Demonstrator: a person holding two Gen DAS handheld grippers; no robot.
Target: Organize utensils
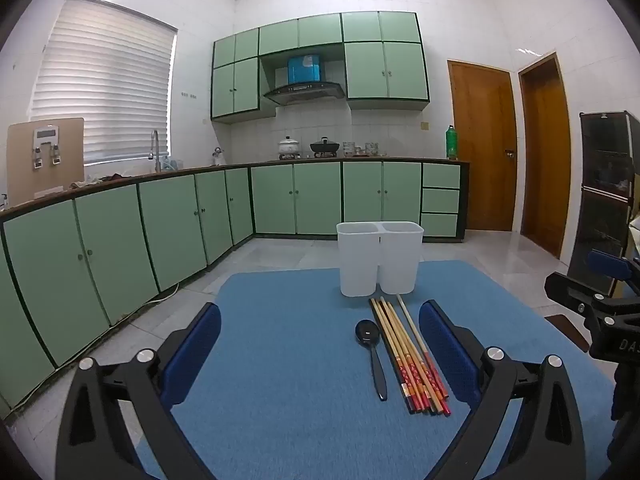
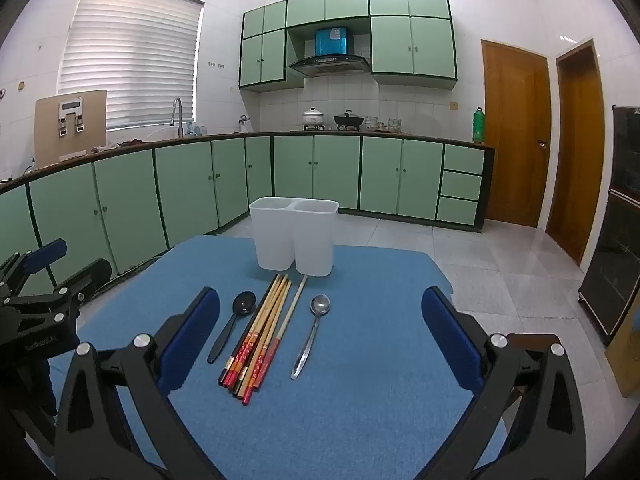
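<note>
Desk (image 2: 380,360) covered with a blue mat. My left gripper (image 1: 320,354) is spread fully wide, blue fingers (image 1: 192,354) well apart, nothing between the pads; it hovers above the near part of the mat. My right gripper (image 2: 320,336) is likewise at full spread and empty, fingers (image 2: 452,336) clear of every utensil.

White two-compartment holder (image 2: 294,240) stands upright at the far side of the mat; from what shows of the rims, I see nothing in either compartment.

In front of it, laid on the mat in a row:
- black spoon (image 2: 232,326), bowl toward the holder, leftmost;
- bundle of chopsticks (image 2: 260,332), bamboo with red patterned ends, red ends nearest me, just beside the black spoon;
- one chopstick (image 2: 288,320) lying slightly apart to the right of the bundle;
- metal spoon (image 2: 314,328), rightmost, bowl toward the holder. Left wrist view hides it behind my right finger.

None of the utensils touches the holder.
</note>
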